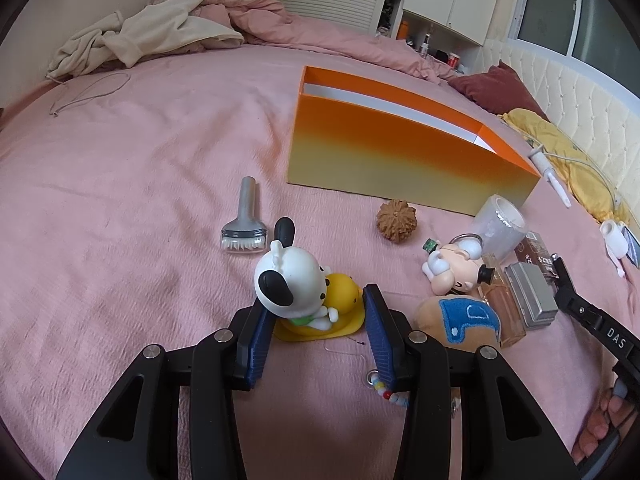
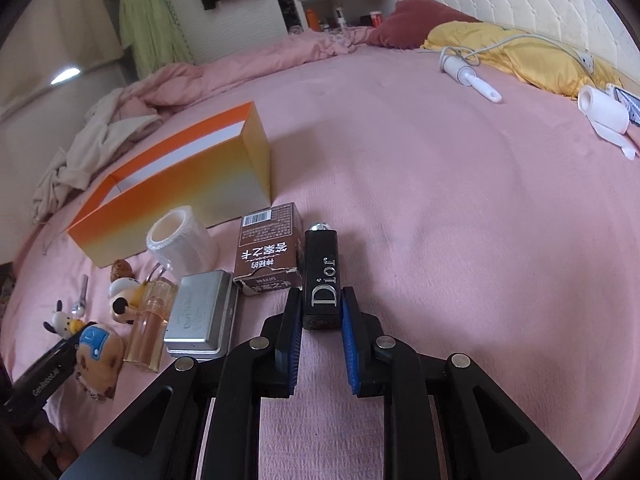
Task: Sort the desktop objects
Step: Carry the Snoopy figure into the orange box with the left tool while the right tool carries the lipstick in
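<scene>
My left gripper [image 1: 314, 300] is shut on a white toy dog [image 1: 290, 280] that sits on a yellow duck base. It rests on the pink bedspread, and both blue pads touch its sides. My right gripper [image 2: 322, 296] is shut on the lower end of a black lipstick tube [image 2: 320, 268] lying on the bed. An orange open box [image 1: 400, 152] stands behind both. Between the grippers lie a metal tin [image 2: 202, 314], a perfume bottle [image 2: 150, 324], a brown carton [image 2: 270, 248], a clear tape roll [image 2: 180, 240], a plush with a blue patch [image 1: 460, 320] and a small figure [image 1: 452, 268].
A grey brush [image 1: 244, 220] and a brown nut [image 1: 396, 220] lie in front of the box. A bead chain [image 1: 384, 392] lies under my left fingers. A lint roller [image 2: 472, 76], a white roll [image 2: 606, 110] and a yellow cloth [image 2: 520, 48] are far right. Crumpled clothes [image 1: 140, 36] are far left.
</scene>
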Tool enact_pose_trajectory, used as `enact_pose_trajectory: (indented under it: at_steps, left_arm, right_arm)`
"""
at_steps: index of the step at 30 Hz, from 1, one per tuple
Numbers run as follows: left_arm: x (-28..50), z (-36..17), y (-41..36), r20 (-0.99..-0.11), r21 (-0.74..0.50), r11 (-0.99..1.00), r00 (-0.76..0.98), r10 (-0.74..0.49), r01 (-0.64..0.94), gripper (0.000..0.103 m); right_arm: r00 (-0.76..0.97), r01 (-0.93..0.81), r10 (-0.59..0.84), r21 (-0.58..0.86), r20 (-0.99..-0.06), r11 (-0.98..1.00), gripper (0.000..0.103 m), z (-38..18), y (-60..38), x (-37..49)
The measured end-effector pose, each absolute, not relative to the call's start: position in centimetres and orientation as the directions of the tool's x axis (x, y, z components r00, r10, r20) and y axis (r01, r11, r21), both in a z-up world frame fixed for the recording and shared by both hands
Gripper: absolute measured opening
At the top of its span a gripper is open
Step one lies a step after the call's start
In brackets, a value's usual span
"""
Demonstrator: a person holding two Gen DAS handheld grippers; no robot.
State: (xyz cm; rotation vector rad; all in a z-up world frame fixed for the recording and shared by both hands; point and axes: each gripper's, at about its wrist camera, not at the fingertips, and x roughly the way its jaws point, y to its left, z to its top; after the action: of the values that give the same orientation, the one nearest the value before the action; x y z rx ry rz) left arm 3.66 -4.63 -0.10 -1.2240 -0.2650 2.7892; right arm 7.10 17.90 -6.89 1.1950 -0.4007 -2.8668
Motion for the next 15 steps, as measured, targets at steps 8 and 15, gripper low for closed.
enact_pose_trajectory:
  at_steps: [8, 15]
  left_arm:
    - [4.7, 1.2, -5.8, -0.714, -0.264, -0.964, -0.677, 0.179, 0.025, 0.044]
    - [3.0, 6.5, -6.3, -0.643, -0.264, -0.964, -0.748, 0.166, 0.013, 0.044]
  right_arm:
    - [-0.759, -0.075, -0.122, 0.272, -0.640, -0.959, 0.018, -4.0, 17.9, 7.4]
    - [-0.816, -0.026, -0.162, 0.316, -0.555, -0.949, 0.018, -0.1, 17.0, 6.7]
